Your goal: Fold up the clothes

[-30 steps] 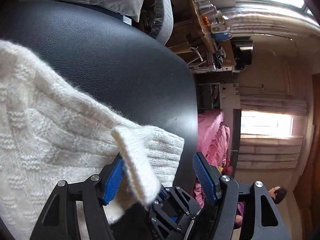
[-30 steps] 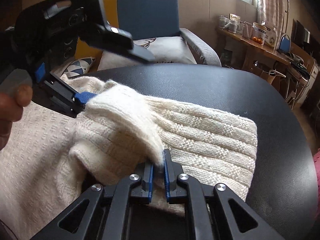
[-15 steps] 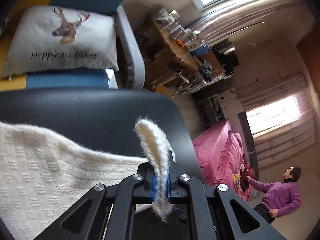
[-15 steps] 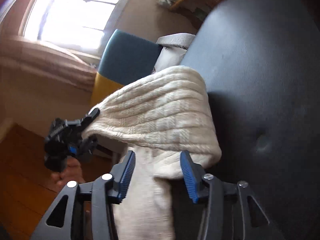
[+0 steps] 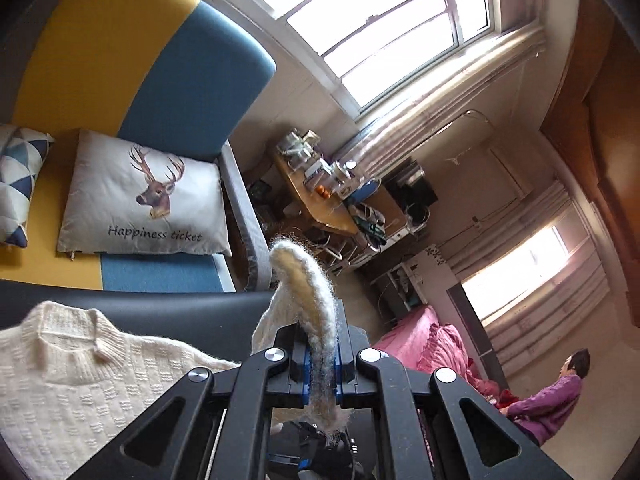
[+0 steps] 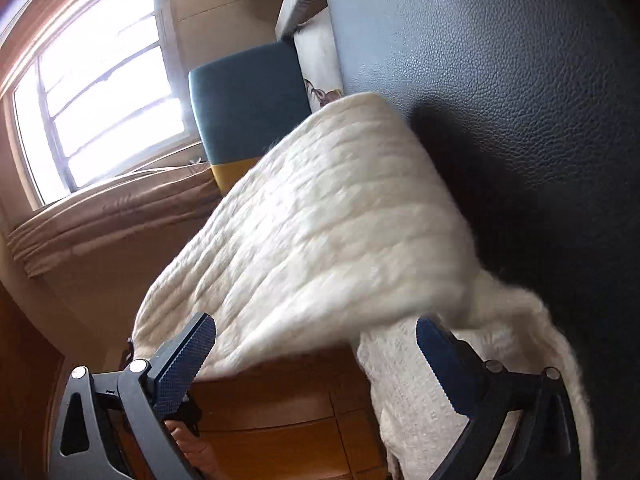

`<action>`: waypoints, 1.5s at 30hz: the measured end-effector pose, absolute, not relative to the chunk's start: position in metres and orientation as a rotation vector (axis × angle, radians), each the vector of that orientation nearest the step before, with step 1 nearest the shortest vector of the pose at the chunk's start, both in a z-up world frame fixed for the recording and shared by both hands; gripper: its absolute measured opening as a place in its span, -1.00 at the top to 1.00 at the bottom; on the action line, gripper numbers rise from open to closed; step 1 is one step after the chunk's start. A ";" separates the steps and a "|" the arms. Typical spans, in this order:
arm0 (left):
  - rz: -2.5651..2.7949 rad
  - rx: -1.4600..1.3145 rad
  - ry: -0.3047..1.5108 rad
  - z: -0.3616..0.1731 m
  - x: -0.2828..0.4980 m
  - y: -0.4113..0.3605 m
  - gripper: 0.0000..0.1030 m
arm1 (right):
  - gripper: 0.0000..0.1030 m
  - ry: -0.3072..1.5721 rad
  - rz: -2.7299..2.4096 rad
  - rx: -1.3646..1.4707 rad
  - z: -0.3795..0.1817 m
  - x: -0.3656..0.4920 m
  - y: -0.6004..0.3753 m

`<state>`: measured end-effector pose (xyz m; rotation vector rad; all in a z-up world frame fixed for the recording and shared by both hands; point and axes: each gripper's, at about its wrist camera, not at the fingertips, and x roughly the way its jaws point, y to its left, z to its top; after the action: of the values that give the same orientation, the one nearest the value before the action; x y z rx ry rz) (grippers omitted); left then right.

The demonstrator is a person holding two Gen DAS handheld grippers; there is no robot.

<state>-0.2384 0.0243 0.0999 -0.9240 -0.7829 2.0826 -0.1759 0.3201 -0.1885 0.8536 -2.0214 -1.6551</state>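
Both wrist views look close along their fingers, sharing the sweater [image 5: 60, 376] and blue-yellow sofa [image 6: 244, 96]

- The left gripper [image 5: 320, 364], open around the cuff a second ago, now pinches the white sweater [image 5: 72, 380] and has lifted it; the collar has come into its view.
- The right gripper [image 6: 312, 356], clamped on the knit before, now stands wide open.
- The sleeve [image 6: 320, 220] has risen off the black table [image 6: 520, 80].
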 end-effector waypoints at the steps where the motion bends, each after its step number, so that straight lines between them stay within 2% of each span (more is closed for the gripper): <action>1: 2.100 -0.905 -0.798 0.100 -0.233 0.006 0.86 | -1.00 -2.019 -1.681 0.851 -0.188 -0.178 0.317; 5: 2.191 -0.908 -0.870 0.071 -0.213 -0.074 0.86 | -1.00 -1.971 -1.746 0.848 -0.185 -0.176 0.310; 9: 2.249 -1.095 -0.982 -0.007 -0.208 -0.142 0.86 | -1.00 -1.917 -1.803 0.898 -0.180 -0.181 0.305; 14: 2.278 -1.350 -1.025 -0.103 -0.203 -0.180 0.86 | -1.00 -1.838 -1.874 0.976 -0.174 -0.184 0.299; 18: 2.300 -1.444 -0.976 -0.138 -0.201 -0.188 0.86 | -1.00 -1.761 -1.931 1.028 -0.169 -0.185 0.296; 24: 2.339 -1.267 -0.851 -0.112 -0.199 -0.184 0.85 | -0.99 -1.638 -2.011 1.085 -0.167 -0.175 0.295; 27: 2.405 -1.398 -0.659 -0.122 -0.206 -0.174 0.85 | -0.91 -1.584 -2.031 1.133 -0.166 -0.169 0.293; 29: 2.374 -1.529 -0.605 -0.143 -0.207 -0.172 0.84 | -0.91 -1.537 -2.039 1.185 -0.160 -0.165 0.292; 31: 2.314 -1.527 -0.740 -0.154 -0.203 -0.186 0.72 | -0.91 -1.460 -2.065 1.255 -0.153 -0.160 0.290; 33: 2.223 -1.499 -0.947 -0.161 -0.200 -0.204 0.46 | -0.91 -1.322 -2.132 1.301 -0.139 -0.155 0.286; 35: 2.211 -1.474 -1.015 -0.160 -0.196 -0.214 0.41 | -0.91 -1.167 -2.179 1.307 -0.122 -0.154 0.276; 37: 2.231 -1.458 -1.018 -0.158 -0.191 -0.219 0.48 | -0.91 -1.035 -2.211 1.285 -0.107 -0.157 0.263; 39: 2.264 -1.461 -0.950 -0.155 -0.186 -0.215 0.71 | -0.91 -0.957 -2.245 1.265 -0.101 -0.166 0.253; 40: 2.295 -1.467 -0.910 -0.153 -0.185 -0.213 0.72 | -0.91 -0.937 -2.253 1.266 -0.102 -0.172 0.250; 44: 2.408 -1.510 -0.815 -0.152 -0.190 -0.210 0.73 | -0.89 -1.071 -2.218 1.399 -0.143 -0.192 0.259; 45: 2.421 -1.519 -0.812 -0.153 -0.192 -0.210 0.74 | -0.64 -1.119 -2.213 1.400 -0.152 -0.194 0.265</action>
<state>-0.1923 -0.2101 -0.1534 -1.5194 -0.8122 2.4207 -0.1935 0.2650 -0.1522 1.4005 -1.1188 -2.2130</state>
